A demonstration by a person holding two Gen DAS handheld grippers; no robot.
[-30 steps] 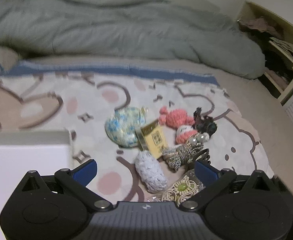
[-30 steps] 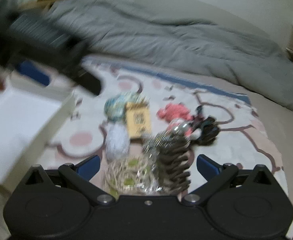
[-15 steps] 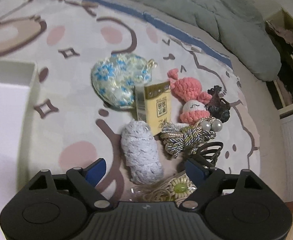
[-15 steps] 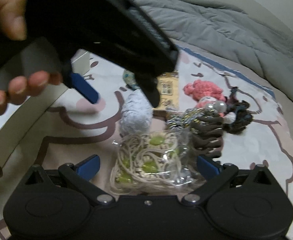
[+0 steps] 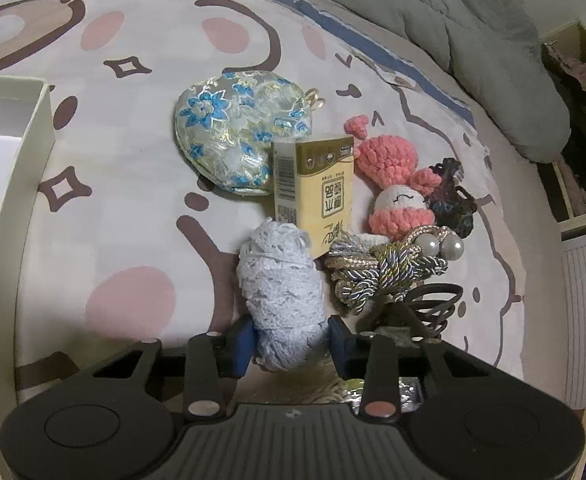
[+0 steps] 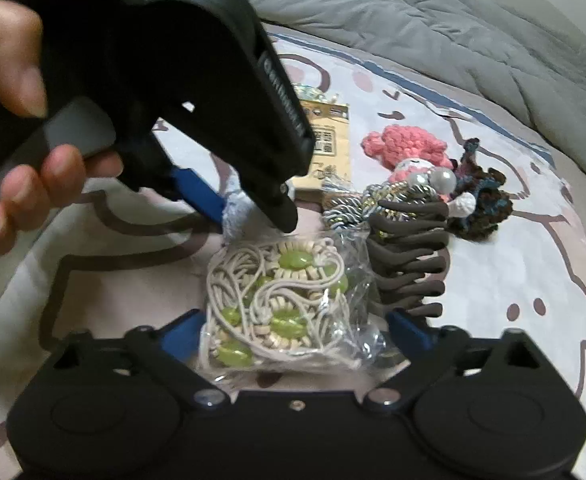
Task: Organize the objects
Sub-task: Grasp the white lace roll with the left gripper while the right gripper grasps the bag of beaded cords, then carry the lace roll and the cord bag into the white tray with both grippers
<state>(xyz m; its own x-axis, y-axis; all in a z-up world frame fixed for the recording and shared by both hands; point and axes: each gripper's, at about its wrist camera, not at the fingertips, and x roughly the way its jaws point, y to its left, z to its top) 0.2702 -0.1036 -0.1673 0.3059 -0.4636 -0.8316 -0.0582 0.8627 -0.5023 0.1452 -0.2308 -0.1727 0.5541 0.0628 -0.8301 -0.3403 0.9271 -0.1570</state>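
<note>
Two grippers noted. Left gripper (image 5: 289, 340) is clamped on the pale blue lace roll (image 5: 281, 292) lying on the cartoon-print bedsheet (image 5: 133, 200). Right gripper (image 6: 293, 330) stands spread around the clear bag of green-beaded cord (image 6: 281, 308).

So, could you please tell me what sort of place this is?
Most likely a bedroom: the items lie on a bed with a cartoon-print sheet, a rumpled grey duvet behind them, and cluttered shelves beside it.

Dim indoor light; fisheye-warped, vignetted edges
</note>
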